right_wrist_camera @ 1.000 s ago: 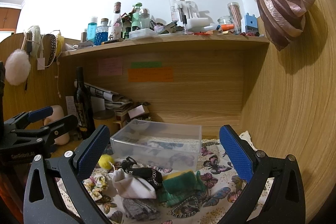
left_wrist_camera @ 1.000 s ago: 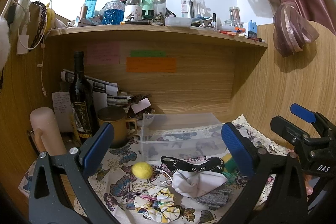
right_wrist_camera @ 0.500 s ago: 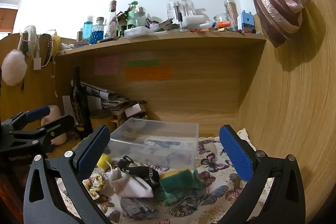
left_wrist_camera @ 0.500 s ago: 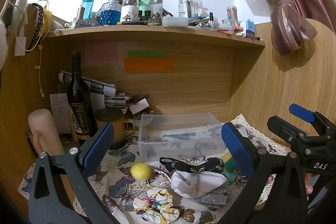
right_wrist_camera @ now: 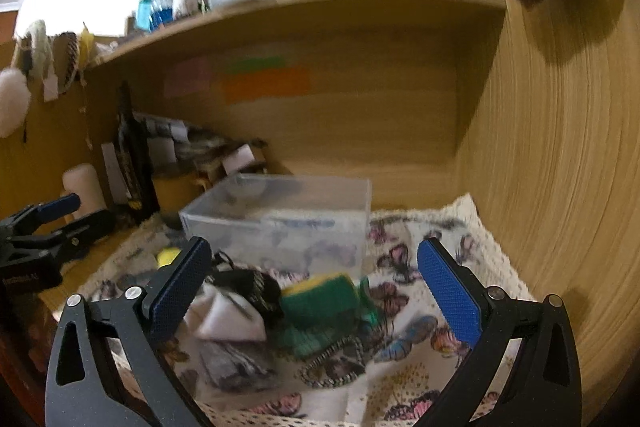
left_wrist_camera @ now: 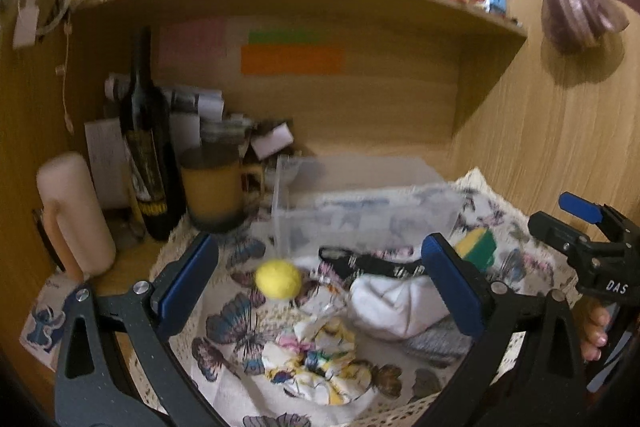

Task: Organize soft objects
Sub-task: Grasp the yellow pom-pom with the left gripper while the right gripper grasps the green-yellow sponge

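**Both tongs spread wide over the soft pile, nothing gripped**

Left gripper (left_wrist_camera: pixel 320 283) jaws wide apart, empty. Between its fingers in the left wrist view: yellow ball (left_wrist_camera: pixel 278 277) toward the left pad, floral scrunchie (left_wrist_camera: pixel 316 367) low and central, white sock (left_wrist_camera: pixel 394 305) against the right pad. Black patterned band (left_wrist_camera: pixel 372 261) lies just behind the sock, green-yellow sponge (left_wrist_camera: pixel 476 247) past the right pad, grey cloth (left_wrist_camera: pixel 438 341) under the sock's near edge.

Right gripper (right_wrist_camera: pixel 314 287) also released, empty. Sponge and green cloth (right_wrist_camera: pixel 308 337) sit mid-gap, sock and band nearer its left pad, beaded bracelet (right_wrist_camera: pixel 334 367) low centre.

All pieces lie on the butterfly cloth (left_wrist_camera: pixel 236 323), in front of the clear plastic box (left_wrist_camera: pixel 360 211); none visibly inside it. Wine bottle (left_wrist_camera: pixel 146 155), mug (left_wrist_camera: pixel 214 187) and pink cylinder (left_wrist_camera: pixel 74 219) stand left of the box. Both views motion-blurred.
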`<state>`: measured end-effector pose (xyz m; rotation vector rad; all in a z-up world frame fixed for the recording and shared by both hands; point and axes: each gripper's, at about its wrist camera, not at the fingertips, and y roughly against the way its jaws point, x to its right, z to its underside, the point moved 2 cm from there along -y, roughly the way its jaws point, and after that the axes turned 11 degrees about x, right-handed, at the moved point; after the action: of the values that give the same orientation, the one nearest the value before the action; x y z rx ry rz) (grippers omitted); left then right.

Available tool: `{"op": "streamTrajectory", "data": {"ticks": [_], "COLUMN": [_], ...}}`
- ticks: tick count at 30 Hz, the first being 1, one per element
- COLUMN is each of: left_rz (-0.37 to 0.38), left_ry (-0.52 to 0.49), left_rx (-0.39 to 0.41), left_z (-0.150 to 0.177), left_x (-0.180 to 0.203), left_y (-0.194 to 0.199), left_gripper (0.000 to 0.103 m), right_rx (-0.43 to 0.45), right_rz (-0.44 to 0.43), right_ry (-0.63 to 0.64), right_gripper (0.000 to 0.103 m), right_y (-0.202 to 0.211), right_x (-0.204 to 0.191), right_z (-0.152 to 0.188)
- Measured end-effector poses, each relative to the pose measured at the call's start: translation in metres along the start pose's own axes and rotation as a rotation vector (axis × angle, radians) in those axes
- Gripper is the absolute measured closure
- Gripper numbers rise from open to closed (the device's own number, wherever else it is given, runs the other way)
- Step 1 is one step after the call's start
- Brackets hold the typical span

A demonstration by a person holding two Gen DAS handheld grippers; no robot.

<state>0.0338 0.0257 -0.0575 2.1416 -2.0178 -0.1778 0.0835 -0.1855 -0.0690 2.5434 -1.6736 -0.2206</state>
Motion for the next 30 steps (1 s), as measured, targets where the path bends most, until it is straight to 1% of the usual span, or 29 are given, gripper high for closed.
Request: {"op": "streamTrajectory", "data": {"ticks": [3, 5, 7, 8, 9, 11, 14, 17, 19, 20, 23, 24, 27, 29, 30], "left_rz": [-0.012, -0.027, -0.040, -0.046, -0.054, -0.072, -0.075, -0.068, -0.057, -0.057, -0.097, -0.098, -0.097, -0.083, -0.079], "left_ry": [0.004, 0.008, 0.026, 0.034, 0.045, 0.063, 0.066, 0.056, 0.057, 0.058, 0.041, 0.041, 0.051, 0.065, 0.069], "left_rx": [-0.066, -0.112, -0.164, -0.176, -0.189, -0.204, -0.227, -0.267, -0.306, -0.321, -0.359, -0.369, -0.402, -0.413, -0.415], "left_z": [0.014, 0.023, 0.030, 0.032, 0.033, 0.033, 0.033, 0.036, 0.041, 0.043, 0.051, 0.053, 0.058, 0.059, 0.059], "left_x": [-0.007, -0.014, -0.023, -0.026, -0.031, -0.040, -0.046, -0.046, -0.046, -0.046, -0.047, -0.046, -0.048, -0.049, -0.050], "left_y": [-0.012, -0.023, -0.035, -0.039, -0.044, -0.054, -0.066, -0.081, -0.093, -0.098, -0.110, -0.112, -0.119, -0.122, -0.123], "left_gripper": [0.008, 0.010, 0.016, 0.017, 0.018, 0.018, 0.020, 0.024, 0.029, 0.030, 0.032, 0.033, 0.044, 0.048, 0.055], "right_rx": [-0.051, -0.090, -0.130, -0.152, -0.170, -0.196, -0.229, -0.249, -0.268, -0.275, -0.296, -0.297, -0.296, -0.307, -0.315], "right_rz": [-0.009, -0.015, -0.024, -0.033, -0.042, -0.052, -0.059, -0.067, -0.077, -0.081, -0.099, -0.099, -0.106, -0.135, -0.146], "right_ry": [0.007, 0.013, 0.016, 0.017, 0.015, 0.009, -0.014, -0.050, -0.069, -0.074, -0.091, -0.090, -0.070, -0.063, -0.063], "right_gripper": [0.009, 0.015, 0.020, 0.024, 0.026, 0.033, 0.039, 0.040, 0.040, 0.040, 0.040, 0.040, 0.040, 0.040, 0.040], "right_y": [-0.008, -0.015, -0.022, -0.026, -0.030, -0.036, -0.046, -0.055, -0.062, -0.066, -0.074, -0.076, -0.080, -0.083, -0.085], "right_x": [0.004, 0.006, 0.009, 0.011, 0.013, 0.016, 0.021, 0.026, 0.028, 0.028, 0.028, 0.027, 0.024, 0.021, 0.021], "right_z": [0.010, 0.017, 0.024, 0.028, 0.031, 0.036, 0.043, 0.045, 0.046, 0.047, 0.047, 0.047, 0.047, 0.049, 0.050]}}
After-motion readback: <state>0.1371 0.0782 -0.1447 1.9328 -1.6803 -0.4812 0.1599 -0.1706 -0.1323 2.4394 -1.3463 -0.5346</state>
